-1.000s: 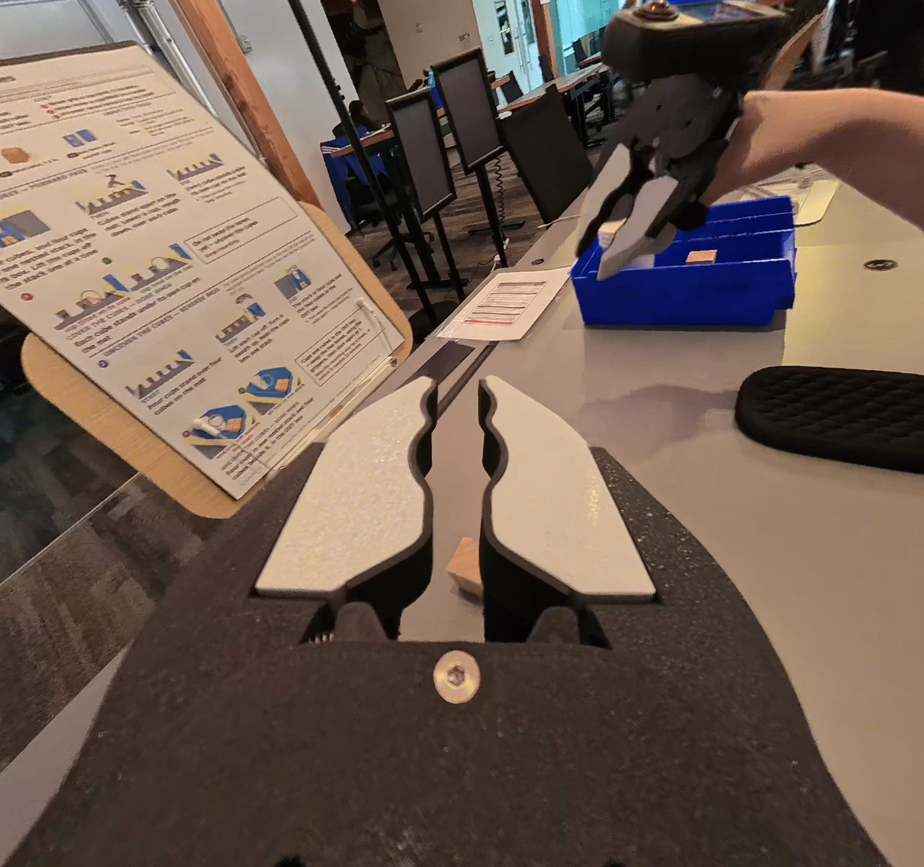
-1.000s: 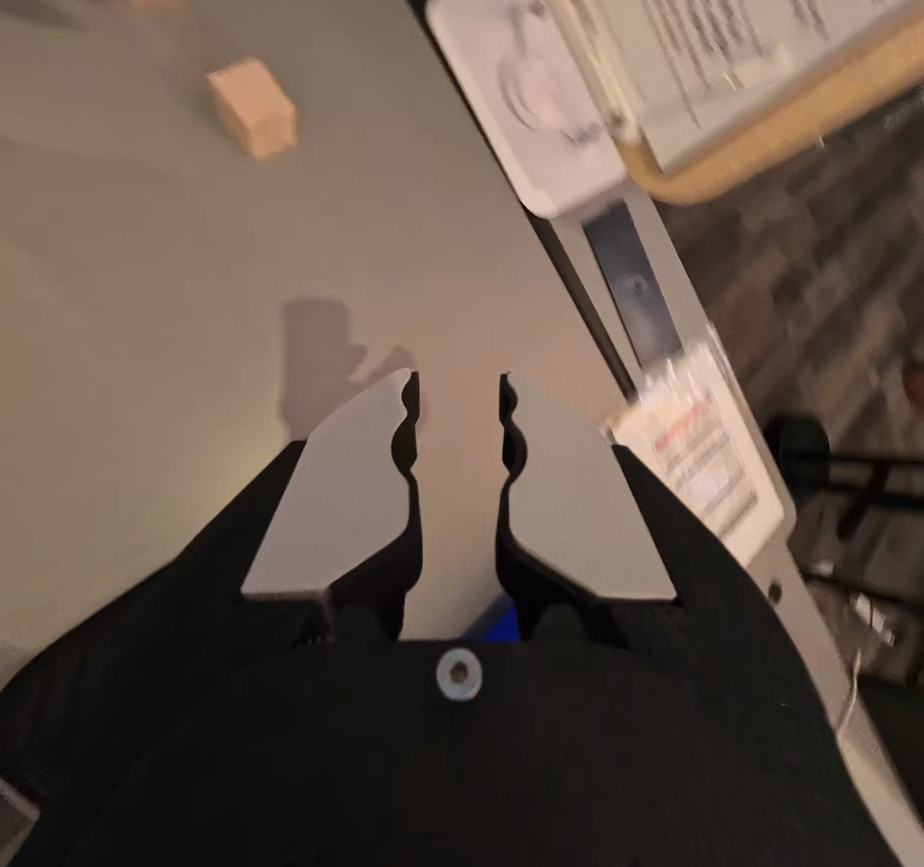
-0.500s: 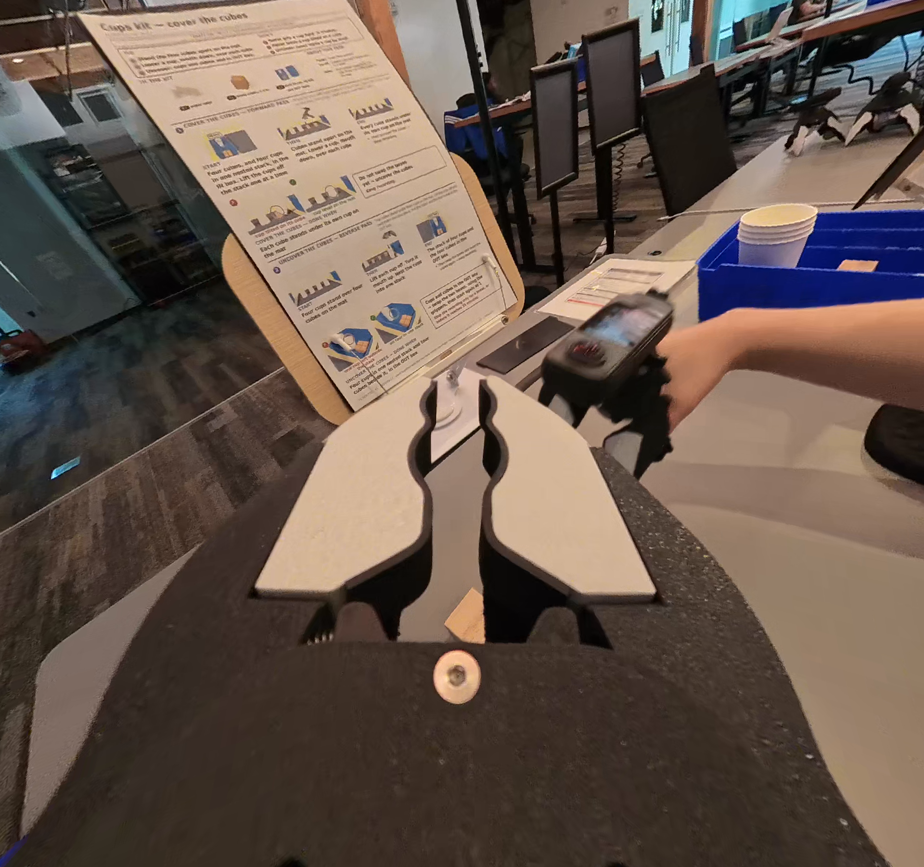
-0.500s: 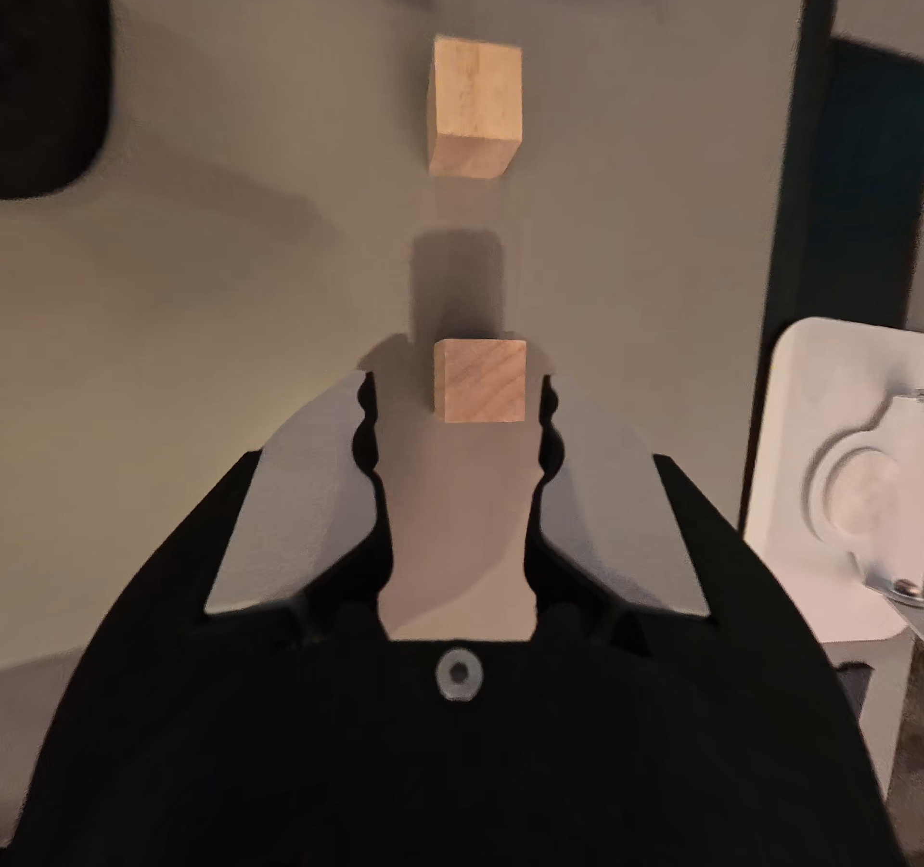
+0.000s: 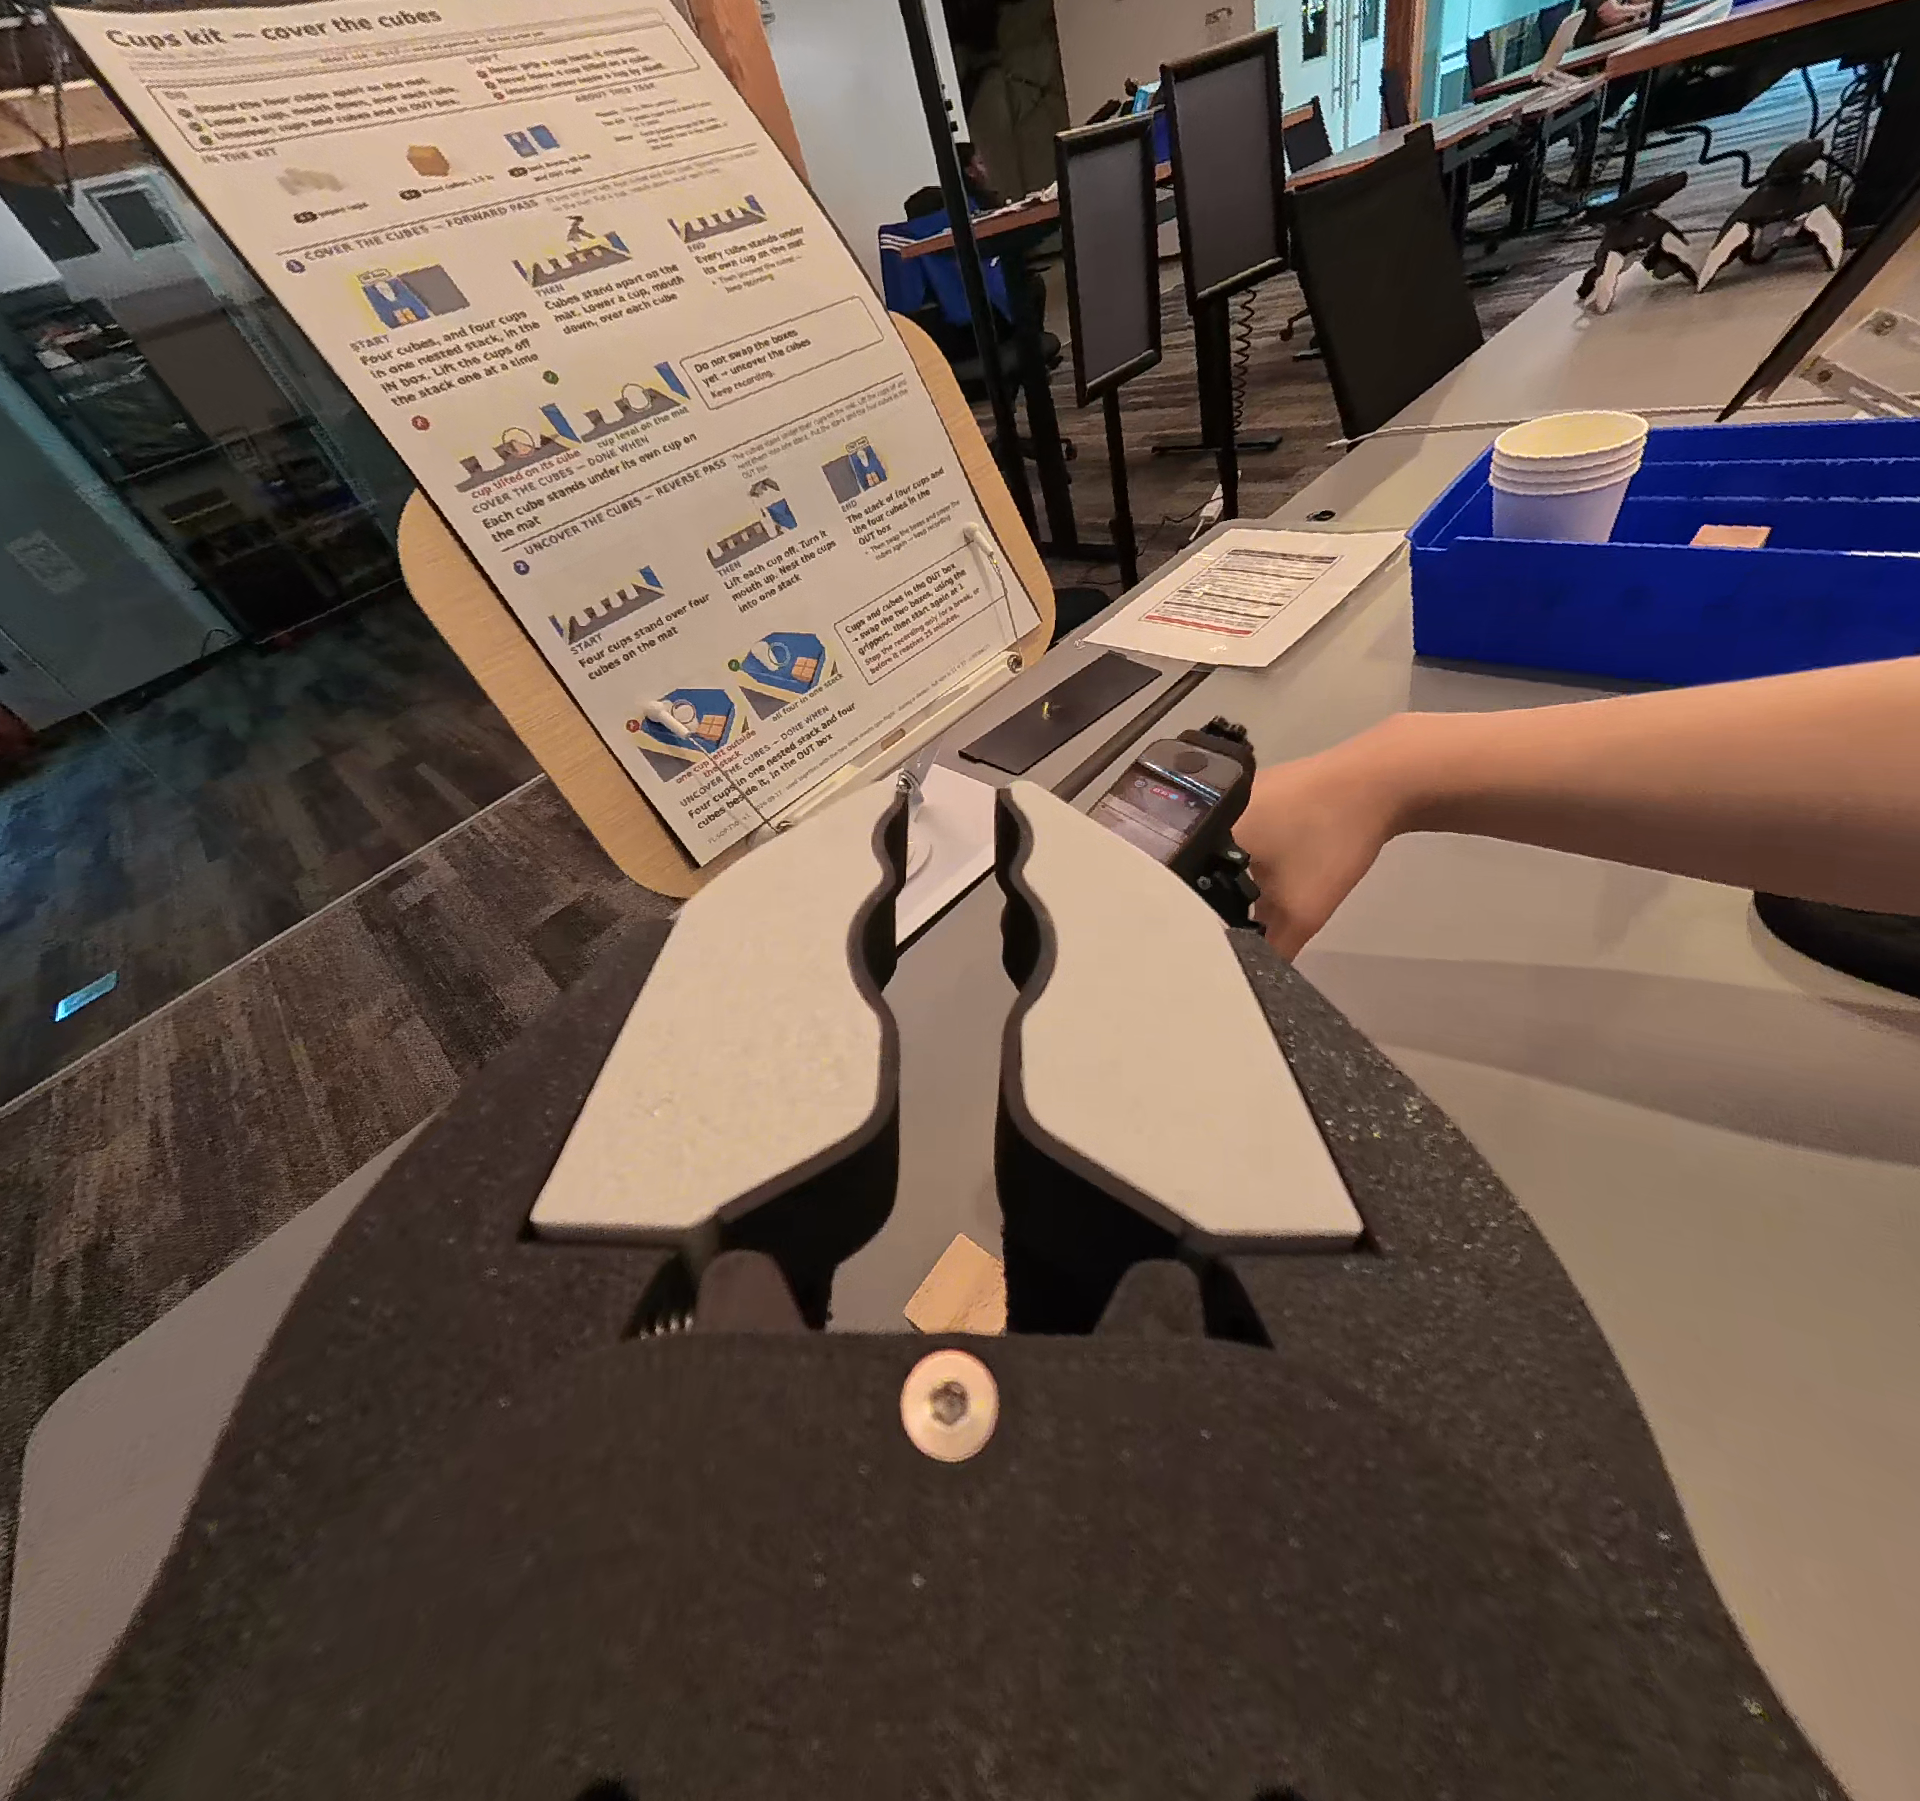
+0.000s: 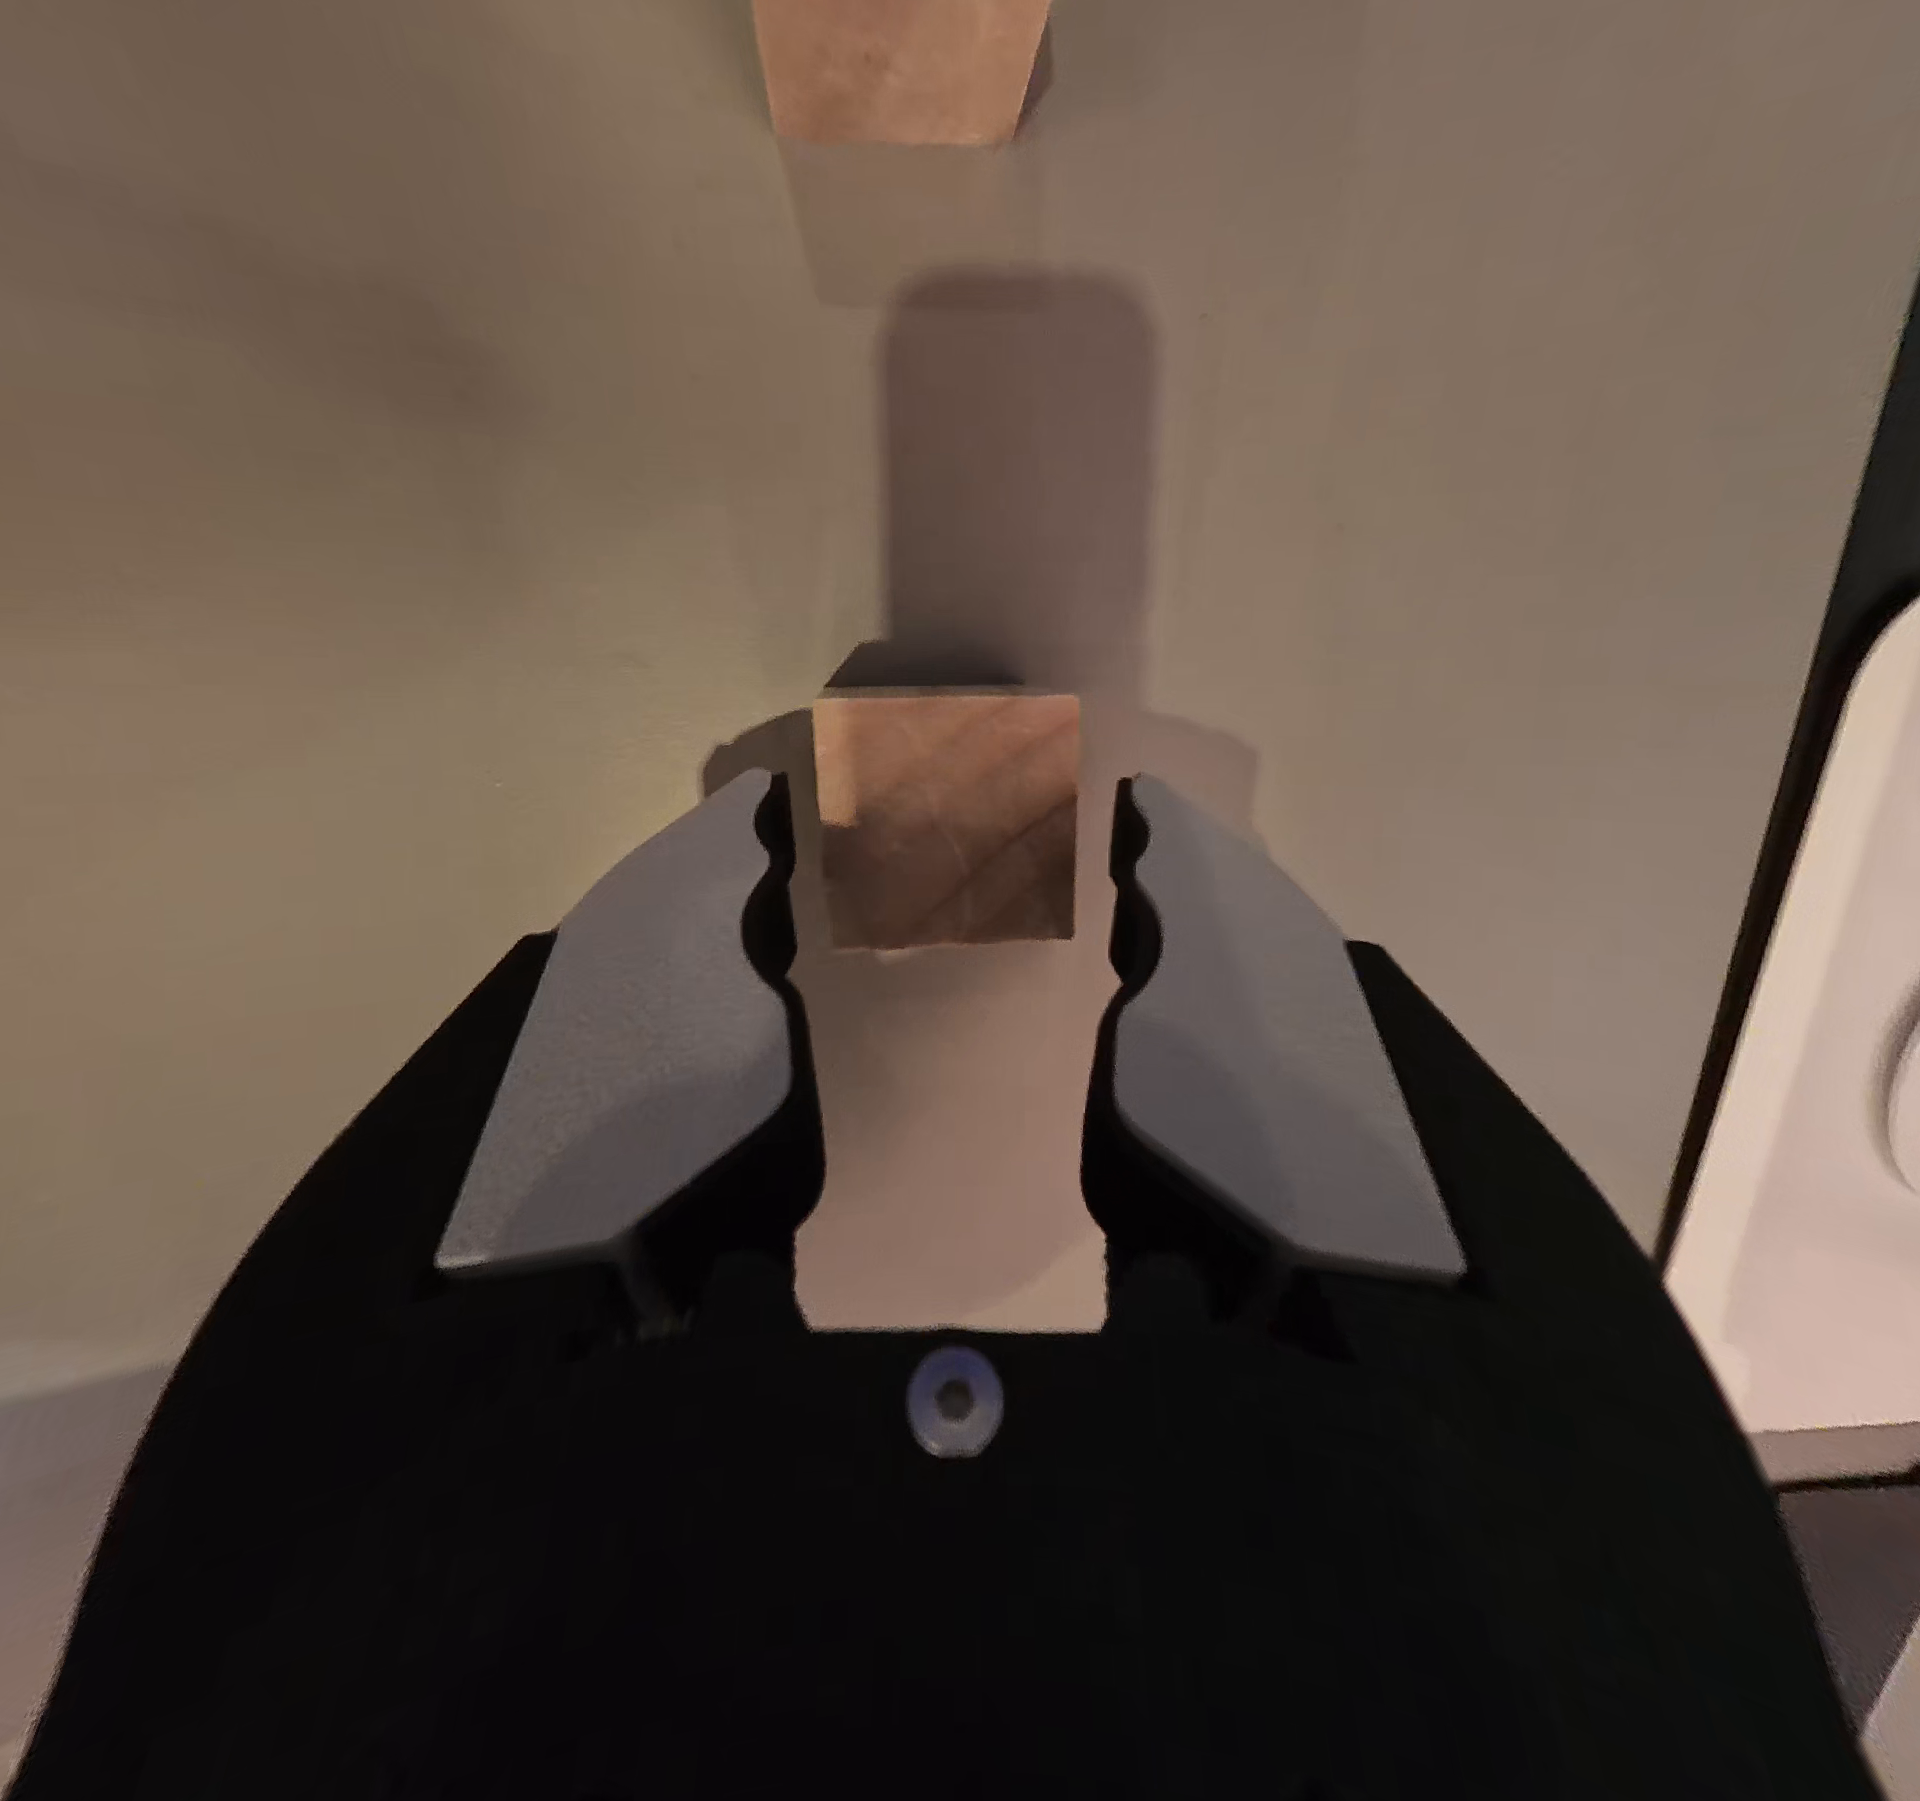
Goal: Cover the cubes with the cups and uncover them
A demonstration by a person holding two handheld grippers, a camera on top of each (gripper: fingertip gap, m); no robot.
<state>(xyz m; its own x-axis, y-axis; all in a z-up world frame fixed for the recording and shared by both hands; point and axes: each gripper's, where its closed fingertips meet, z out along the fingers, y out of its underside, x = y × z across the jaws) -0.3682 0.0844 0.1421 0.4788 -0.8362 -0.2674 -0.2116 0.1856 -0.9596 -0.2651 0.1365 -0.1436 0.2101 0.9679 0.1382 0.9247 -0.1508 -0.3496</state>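
Note:
My right gripper (image 6: 945, 806) is open and points down at the grey table (image 6: 312, 504). Its fingers stand on either side of a wooden cube (image 6: 945, 816), with a thin gap on each side. A second wooden cube (image 6: 899, 16) stands just beyond it. In the left wrist view, the right gripper's body with its small screen (image 5: 1169, 801) is low over the table, held by a hand. My left gripper (image 5: 948, 806) is shut and empty, held above the table; a wooden cube (image 5: 956, 1289) shows beneath its fingers. A stack of paper cups (image 5: 1564, 478) stands in a blue bin (image 5: 1662, 619).
An instruction board (image 5: 540, 380) leans at the table's left edge on a white base (image 6: 1818, 1024). A printed sheet (image 5: 1236, 593) lies before the bin. Another cube (image 5: 1730, 536) lies in the bin. A black mat (image 5: 1849, 941) is at the right.
My right gripper swung over the two cubes, opened wider and came down, so the near cube now sits between its fingertips. The left gripper has barely moved in the last half second.

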